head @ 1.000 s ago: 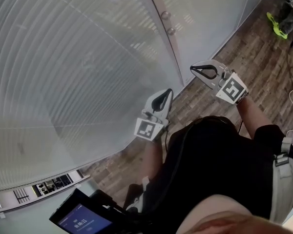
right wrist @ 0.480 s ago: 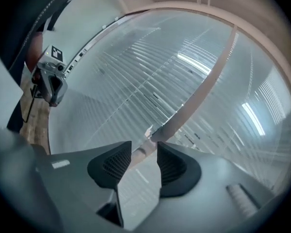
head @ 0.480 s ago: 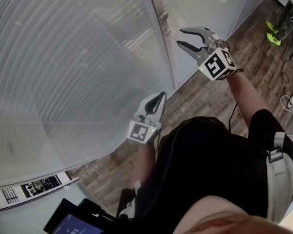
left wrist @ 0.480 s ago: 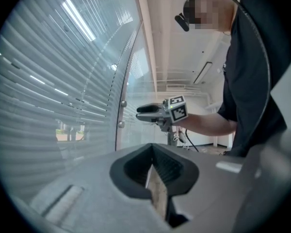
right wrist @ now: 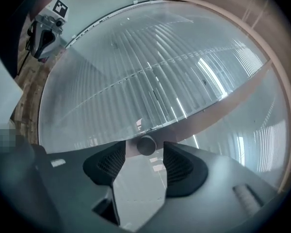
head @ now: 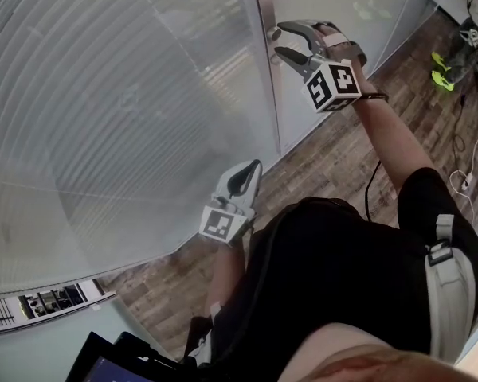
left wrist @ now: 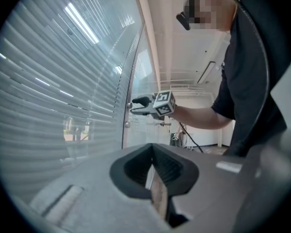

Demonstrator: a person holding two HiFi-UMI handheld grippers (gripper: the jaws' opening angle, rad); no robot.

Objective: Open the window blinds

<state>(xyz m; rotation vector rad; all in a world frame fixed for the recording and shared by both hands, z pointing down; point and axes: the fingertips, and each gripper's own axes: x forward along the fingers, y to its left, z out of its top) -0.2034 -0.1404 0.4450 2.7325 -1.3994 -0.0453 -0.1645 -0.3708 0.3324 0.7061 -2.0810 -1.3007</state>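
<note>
Frosted glass ahead, the blinds (head: 127,94) a ribbed sheet of thin slats at far left. Our right gripper (head: 279,40) is opening, the small round knob (right wrist: 146,145) between its jaw tips, ungripped. Left gripper (head: 253,169) is closed, empty.

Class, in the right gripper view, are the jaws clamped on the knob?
No, the right hand-held gripper is opening its jaws, with the knob in the gap at their tips, touching neither pad.
</note>
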